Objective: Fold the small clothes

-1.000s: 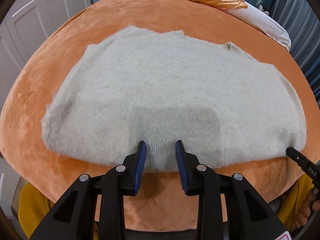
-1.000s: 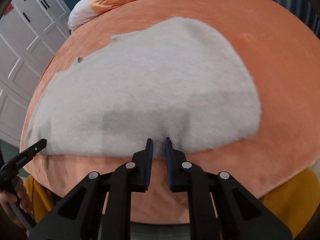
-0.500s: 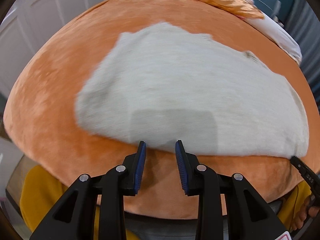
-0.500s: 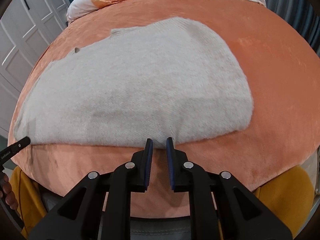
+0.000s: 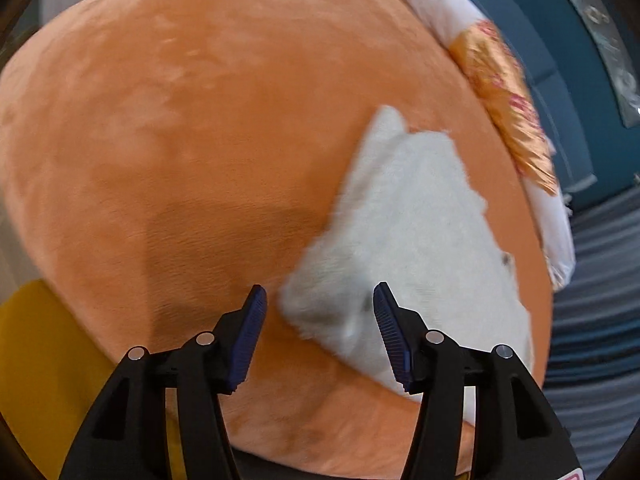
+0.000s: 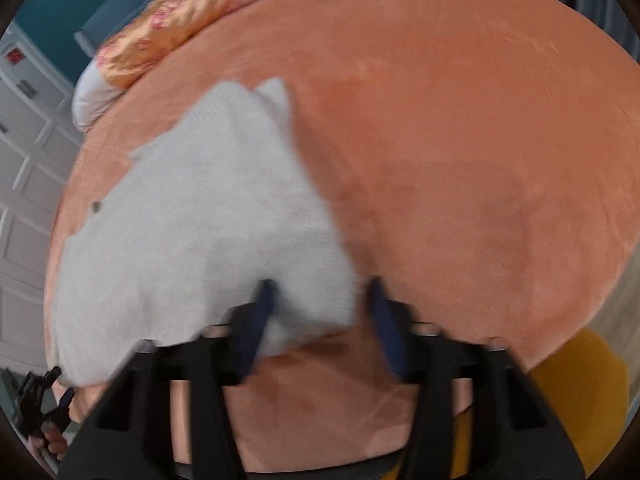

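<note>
A cream knitted sweater (image 5: pixel 420 232) lies flat on the orange blanket (image 5: pixel 180 140). My left gripper (image 5: pixel 319 292) hangs over the sweater's near left corner. Its jaws are opening, and the corner lies between the blue pads, which do not press on it. In the right wrist view, which is blurred, my right gripper (image 6: pixel 320 286) straddles the near right corner of the sweater (image 6: pixel 192 240). Its jaws are opening too, with the cloth loose between them. The left gripper (image 6: pixel 52 384) shows small at the lower left of that view.
A gold-and-white quilt (image 5: pixel 516 128) lies at the far end of the bed. White wardrobe doors (image 6: pixel 24 184) stand to the left and a blue wall (image 5: pixel 580 80) lies beyond the bed. The person's yellow clothing (image 6: pixel 580 392) is at the near edge.
Both grippers left the middle of the near hem. The left one went to the left corner and rolled, the right one to the right corner. Both sets of jaws now stand wider.
</note>
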`<state>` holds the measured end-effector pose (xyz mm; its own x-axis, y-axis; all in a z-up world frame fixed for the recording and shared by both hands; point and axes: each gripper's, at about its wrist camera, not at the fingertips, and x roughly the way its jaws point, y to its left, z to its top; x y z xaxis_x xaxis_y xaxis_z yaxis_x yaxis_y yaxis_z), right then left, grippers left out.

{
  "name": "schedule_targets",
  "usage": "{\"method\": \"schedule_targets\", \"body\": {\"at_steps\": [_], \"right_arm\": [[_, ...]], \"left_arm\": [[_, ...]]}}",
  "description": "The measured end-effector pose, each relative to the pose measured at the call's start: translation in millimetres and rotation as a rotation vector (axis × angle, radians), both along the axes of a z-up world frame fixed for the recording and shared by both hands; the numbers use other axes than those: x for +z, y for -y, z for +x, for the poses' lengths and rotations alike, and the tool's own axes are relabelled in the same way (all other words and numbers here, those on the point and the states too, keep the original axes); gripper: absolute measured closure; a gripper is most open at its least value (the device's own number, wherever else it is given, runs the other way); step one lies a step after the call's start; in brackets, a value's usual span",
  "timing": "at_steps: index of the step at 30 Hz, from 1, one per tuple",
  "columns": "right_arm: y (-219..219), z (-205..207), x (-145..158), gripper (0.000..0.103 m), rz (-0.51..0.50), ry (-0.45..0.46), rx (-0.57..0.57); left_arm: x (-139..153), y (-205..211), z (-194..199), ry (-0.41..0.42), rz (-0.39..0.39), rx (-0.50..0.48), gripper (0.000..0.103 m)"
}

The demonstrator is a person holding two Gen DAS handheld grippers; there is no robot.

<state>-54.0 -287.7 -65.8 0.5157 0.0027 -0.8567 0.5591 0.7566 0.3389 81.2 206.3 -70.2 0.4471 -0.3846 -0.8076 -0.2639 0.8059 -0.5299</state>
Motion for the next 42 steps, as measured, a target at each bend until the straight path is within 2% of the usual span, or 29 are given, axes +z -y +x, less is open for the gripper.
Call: {"method": "schedule_targets", "body": {"at_steps": [1, 2, 5, 7, 8, 10, 13, 15, 16, 17, 18, 20, 22, 27, 31, 32, 37, 40, 42], "right_arm": [[-2.9, -1.1, 9.7, 0.092, -0.025, 0.030, 0.006], [-3.5, -1.3, 16.7, 0.093, -0.034, 0.056, 0.008], [2.6, -10.4, 36.9, 0.093, -0.085, 0.097, -0.026], [10.1, -9.9, 20.9, 0.093, -0.092, 0.028, -0.024], [12.2, -5.9, 2.6, 0.093, -0.076, -0.035, -0.006], [8.5, -2.8, -12.5, 0.090, -0.069, -0.073, 0.015], [-2.4, 0.5, 10.8, 0.083, -0.143, -0.067, 0.007], [-11.6, 2.3, 35.9, 0.083, -0.223, -0.038, -0.022], [-16.3, 1.9, 47.2, 0.083, -0.258, -0.013, -0.023], [-20.5, 3.5, 59.2, 0.083, -0.276, 0.025, -0.008], [-33.7, 10.2, 69.8, 0.083, -0.261, 0.069, 0.040], [-59.3, 28.7, 79.0, 0.084, -0.217, 0.100, 0.153], [-94.5, 50.2, 79.8, 0.084, -0.194, 0.113, 0.273], [-165.0, 97.3, 56.5, 0.084, -0.193, 0.055, 0.461], [-184.6, 115.8, 12.8, 0.084, -0.188, -0.081, 0.516], [-186.3, 116.2, 5.1, 0.084, -0.204, -0.076, 0.515], [-194.2, 116.0, 4.8, 0.084, -0.291, -0.093, 0.560], [-191.7, 113.6, 3.3, 0.084, -0.301, -0.080, 0.573], [-187.2, 110.8, 3.0, 0.084, -0.286, -0.066, 0.568]], "left_arm": [[2.3, 6.1, 3.7, 0.003, 0.019, -0.028, 0.072], [4.7, 9.5, 4.6, 0.004, 0.039, -0.039, 0.082], [13.3, 0.6, 4.5, 0.038, 0.035, -0.026, 0.088], [7.7, -6.4, 4.3, 0.025, 0.031, -0.009, 0.089], [0.5, -7.9, 4.4, 0.006, 0.027, -0.006, 0.089], [-9.4, -8.8, 2.8, -0.013, 0.022, 0.002, 0.086], [1.9, -1.4, 1.9, 0.003, 0.072, -0.013, 0.074], [13.9, 0.1, 1.6, 0.026, 0.093, -0.011, 0.071], [18.2, 1.1, 1.4, 0.043, 0.104, -0.017, 0.061], [22.5, 1.9, 2.1, 0.058, 0.117, -0.018, 0.047], [27.6, 4.6, 4.0, 0.078, 0.130, -0.012, 0.043], [27.5, 9.6, 11.5, 0.088, 0.125, -0.023, 0.043], [20.4, 17.4, 20.6, 0.061, 0.112, -0.036, 0.041], [1.7, 24.8, 32.8, 0.012, 0.131, -0.030, 0.038], [-3.9, 19.9, 36.2, 0.021, 0.105, -0.013, 0.036], [-4.7, 20.0, 37.7, 0.023, 0.106, -0.013, 0.035], [-6.1, 26.0, 43.8, 0.042, 0.135, -0.020, 0.029], [-4.6, 31.0, 47.6, 0.044, 0.155, -0.010, 0.029], [-2.5, 33.4, 49.6, 0.047, 0.148, -0.011, 0.034]]}}
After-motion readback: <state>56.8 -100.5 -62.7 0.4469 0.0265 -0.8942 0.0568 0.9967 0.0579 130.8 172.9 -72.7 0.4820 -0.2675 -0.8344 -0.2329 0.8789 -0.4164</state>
